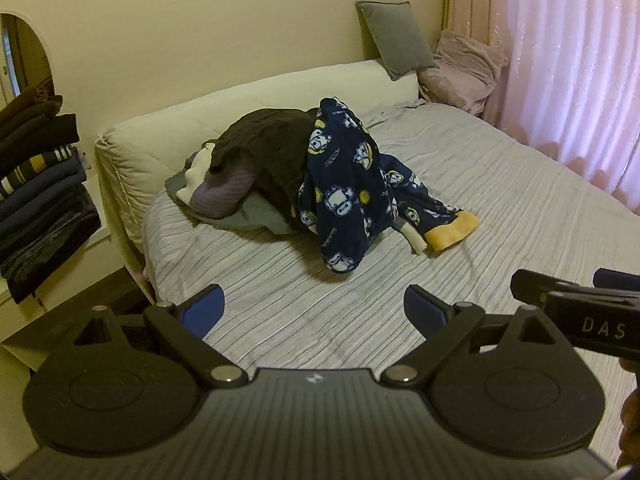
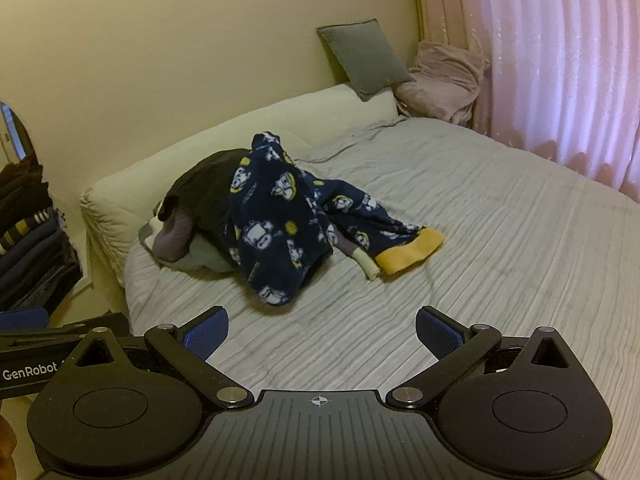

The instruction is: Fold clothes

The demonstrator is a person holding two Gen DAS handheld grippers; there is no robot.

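A heap of unfolded clothes lies on the bed. On top is a navy fleece garment with white cartoon figures and a yellow cuff (image 1: pixel 348 184) (image 2: pixel 280 216). Under it are a black garment (image 1: pixel 272 136) (image 2: pixel 204 184), a purple knit piece (image 1: pixel 224 192) (image 2: pixel 176 236) and grey cloth. My left gripper (image 1: pixel 314 310) is open and empty, held above the bed's near side. My right gripper (image 2: pixel 322 332) is open and empty beside it. The heap is well ahead of both.
The bed has a grey striped cover (image 1: pixel 500 208) (image 2: pixel 500 240) and a cream headboard cushion (image 1: pixel 248 96). A grey pillow (image 1: pixel 396 38) and pink blanket (image 1: pixel 464 68) sit at the far corner. Pink curtains (image 1: pixel 568 60) hang on the right. A stack of folded dark clothes (image 1: pixel 36 184) stands at left.
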